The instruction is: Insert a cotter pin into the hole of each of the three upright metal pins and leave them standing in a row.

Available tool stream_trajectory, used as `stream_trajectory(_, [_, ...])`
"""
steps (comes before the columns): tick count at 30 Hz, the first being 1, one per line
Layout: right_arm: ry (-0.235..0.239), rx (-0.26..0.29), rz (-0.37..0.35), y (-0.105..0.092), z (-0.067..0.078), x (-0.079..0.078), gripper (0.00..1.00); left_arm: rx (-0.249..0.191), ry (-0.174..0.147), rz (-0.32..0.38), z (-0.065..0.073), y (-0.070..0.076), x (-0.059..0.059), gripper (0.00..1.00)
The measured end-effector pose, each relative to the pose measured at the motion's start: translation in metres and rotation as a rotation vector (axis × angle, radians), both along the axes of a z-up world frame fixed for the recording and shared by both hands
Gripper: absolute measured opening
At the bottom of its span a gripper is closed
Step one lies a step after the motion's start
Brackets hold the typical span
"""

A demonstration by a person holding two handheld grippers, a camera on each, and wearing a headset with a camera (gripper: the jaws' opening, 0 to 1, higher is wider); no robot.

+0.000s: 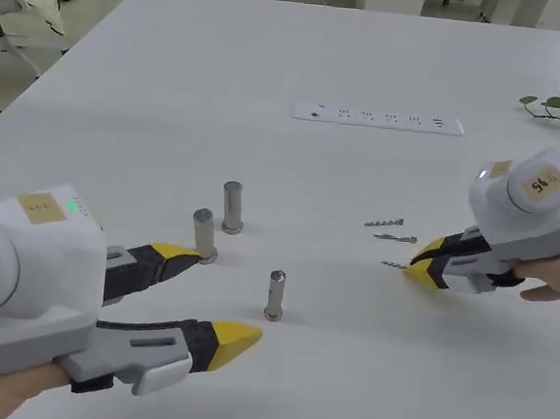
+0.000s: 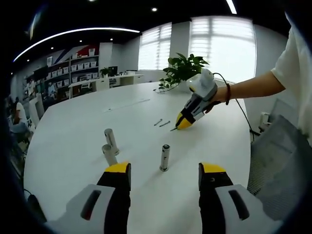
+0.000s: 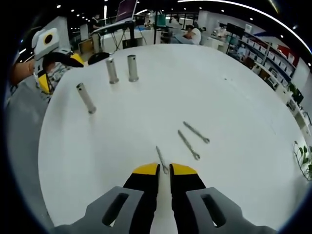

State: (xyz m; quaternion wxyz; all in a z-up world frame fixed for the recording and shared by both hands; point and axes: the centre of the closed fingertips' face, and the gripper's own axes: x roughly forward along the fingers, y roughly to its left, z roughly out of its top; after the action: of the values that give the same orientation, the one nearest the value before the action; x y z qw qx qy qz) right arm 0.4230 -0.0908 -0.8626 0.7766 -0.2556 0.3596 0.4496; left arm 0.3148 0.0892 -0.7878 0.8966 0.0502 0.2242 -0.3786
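Right gripper (image 3: 164,168) almost closed at nearest cotter pin (image 3: 160,157), hold unsure. Pin looks tiny, light, slippery: pinch head end. Left gripper (image 2: 165,168) wide open.

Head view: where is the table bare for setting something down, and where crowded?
Bare: the stretch between the power strip and the metal pins, and the near table between the left tool and right tool. Crowded: around the metal pins and the cotter pins.

A big white bench (image 1: 223,69) stands in a bright office with tall windows (image 2: 222,41), shelves (image 2: 85,66) and ceiling lights (image 3: 105,10).
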Motion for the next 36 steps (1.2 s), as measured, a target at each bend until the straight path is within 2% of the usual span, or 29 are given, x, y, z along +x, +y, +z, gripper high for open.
stream_trajectory(5, [0.024, -0.046, 0.061, 0.002, -0.0002, -0.0012, 0.09, 0.004, 0.001, 0.006, 0.0005, 0.0019, -0.001, 0.54])
stream_trajectory(8, [0.086, -0.089, 0.079, 0.0009, -0.0012, -0.0031, 0.09, 0.006, 0.0, 0.008, 0.0011, 0.0024, -0.0021, 0.54])
stream_trajectory(11, [0.085, -0.158, 0.149, 0.0017, -0.0015, -0.0032, 0.09, 0.011, 0.002, 0.01, 0.0008, 0.0035, -0.0027, 0.53])
stream_trajectory(14, [0.103, -0.181, 0.152, 0.0034, -0.0017, -0.0032, 0.08, 0.011, 0.0, 0.014, 0.0017, 0.0044, -0.003, 0.53])
stream_trajectory(17, [0.092, -0.211, 0.175, 0.0028, -0.0024, -0.0035, 0.07, 0.015, -0.001, 0.017, 0.0022, 0.005, -0.0035, 0.53])
stream_trajectory(26, [0.085, -0.219, 0.186, 0.0022, -0.0025, -0.0046, 0.05, 0.013, 0.007, 0.016, 0.0022, 0.0051, -0.0054, 0.52])
stream_trajectory(31, [0.113, -0.207, 0.138, 0.0017, -0.0023, -0.0058, 0.03, 0.016, 0.01, 0.024, 0.0011, 0.0065, -0.0036, 0.52])
stream_trajectory(36, [0.1, -0.2, 0.129, 0.0012, -0.0017, -0.0061, 0.02, 0.013, 0.023, 0.026, -0.0009, 0.0069, -0.0047, 0.52])
